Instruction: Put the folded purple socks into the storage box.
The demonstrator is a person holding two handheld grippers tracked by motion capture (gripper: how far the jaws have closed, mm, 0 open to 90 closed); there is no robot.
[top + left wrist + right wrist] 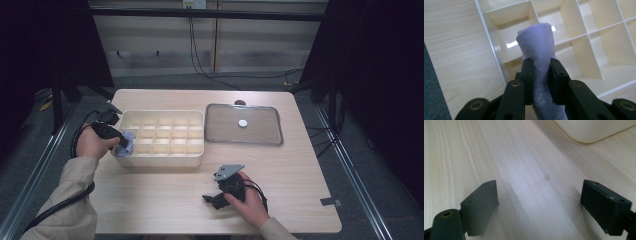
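Hovering over the divided box's [564, 40] left-end cell, left gripper [541, 72] clamps rolled lilac sock [537, 42], not yet dropped; right gripper [539, 202] gapes idle near the desk's front edge.

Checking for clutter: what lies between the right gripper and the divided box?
Bare wooden table lies between the right gripper and the divided box, as the high view shows.

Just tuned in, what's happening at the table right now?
The left gripper is clamped on a rolled pale lilac cloth and holds it over the left-end compartments of the cream divided box. The right gripper rests open, low over the bare wooden table, near the box's front. The clear lid lies flat beside the box.
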